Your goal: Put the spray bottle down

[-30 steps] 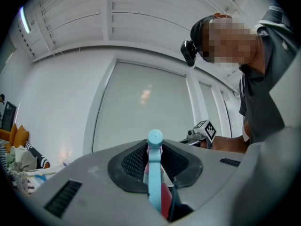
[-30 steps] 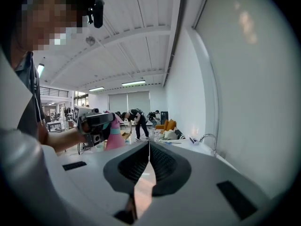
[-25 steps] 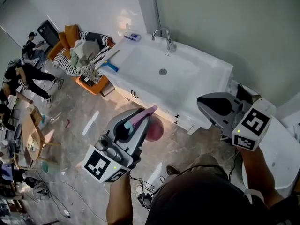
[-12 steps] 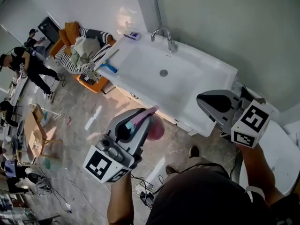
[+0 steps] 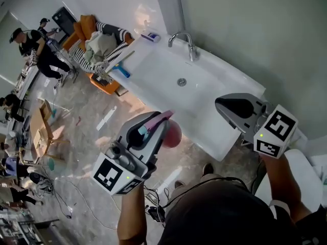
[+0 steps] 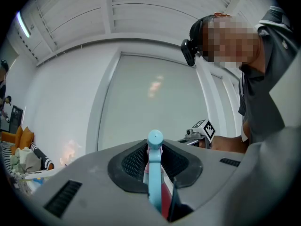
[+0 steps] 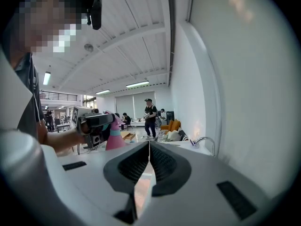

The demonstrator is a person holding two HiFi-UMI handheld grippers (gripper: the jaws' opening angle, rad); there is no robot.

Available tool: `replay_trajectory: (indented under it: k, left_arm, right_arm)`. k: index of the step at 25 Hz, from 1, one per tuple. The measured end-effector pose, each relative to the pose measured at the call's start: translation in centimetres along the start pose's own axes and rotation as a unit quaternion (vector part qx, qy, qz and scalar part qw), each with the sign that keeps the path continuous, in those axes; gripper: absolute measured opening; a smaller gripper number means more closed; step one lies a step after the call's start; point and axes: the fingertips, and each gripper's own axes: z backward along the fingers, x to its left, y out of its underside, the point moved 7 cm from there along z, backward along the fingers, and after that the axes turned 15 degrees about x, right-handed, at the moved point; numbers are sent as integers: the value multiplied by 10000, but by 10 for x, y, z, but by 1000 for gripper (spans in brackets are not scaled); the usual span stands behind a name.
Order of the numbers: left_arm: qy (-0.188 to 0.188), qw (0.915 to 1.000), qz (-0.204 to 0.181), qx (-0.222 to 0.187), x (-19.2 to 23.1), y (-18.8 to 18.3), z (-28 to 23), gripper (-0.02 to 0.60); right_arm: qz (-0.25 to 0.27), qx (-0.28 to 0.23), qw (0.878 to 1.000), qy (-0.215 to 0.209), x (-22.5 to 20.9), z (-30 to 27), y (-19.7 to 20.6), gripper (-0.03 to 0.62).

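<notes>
A pink spray bottle [image 5: 172, 135] with a pale blue spray head [image 6: 154, 173] hangs over the floor just in front of the white bathtub [image 5: 153, 68]. My left gripper [image 5: 162, 121] is shut on the bottle's neck, and the blue head sticks up between its jaws [image 6: 154, 144]. To the right my right gripper [image 5: 219, 104] sits over the tub's near corner, shut with nothing in it; its pads meet in the right gripper view [image 7: 149, 147]. That view also shows the pink bottle [image 7: 114, 136] held out at the left.
A chrome tap [image 5: 186, 41] stands on the tub's far rim, with a blue-handled tool [image 5: 120, 71] on its left end. An orange sofa [image 5: 87, 34] piled with clothes lies beyond. Several people [image 5: 41, 52] and tables stand at the far left. Cables [image 5: 156, 211] lie by my feet.
Both grippers have travelled together toward the bathtub, and the tub now sits closer under them. The bottle stays gripped in the left gripper; the right jaws stay shut.
</notes>
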Motion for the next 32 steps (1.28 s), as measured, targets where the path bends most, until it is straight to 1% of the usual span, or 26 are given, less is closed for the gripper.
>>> replay_trajectory:
  k: [4, 7, 10, 18, 24, 29, 32]
  left_arm:
    - [-138, 9999, -30, 78, -4, -11, -7, 64]
    - [-91, 9999, -42, 107, 0, -10, -10, 64]
    - [-23, 9999, -32, 130, 14, -2, -9, 64]
    - [309, 9995, -59, -24, 59, 2, 8, 64]
    - [534, 9984, -120, -165, 91, 9, 30, 64]
    - [592, 9977, -88, -316, 121, 15, 52, 64]
    - [586, 9976, -107, -338, 139, 17, 61, 64]
  right_arm:
    - [0, -13, 9998, -184, -11, 3, -2, 9]
    - [-62, -7, 9998, -187, -14, -1, 0, 9]
    - [-138, 74, 9997, -165, -12, -13, 4, 9]
    - [-318, 257, 9990, 166, 3, -41, -9, 9]
    - [-325, 423, 9980, 340, 24, -75, -22, 9]
    - [-327, 496, 9972, 455, 39, -105, -35, 9]
    - [-314, 499, 9970, 503, 42, -121, -43, 9]
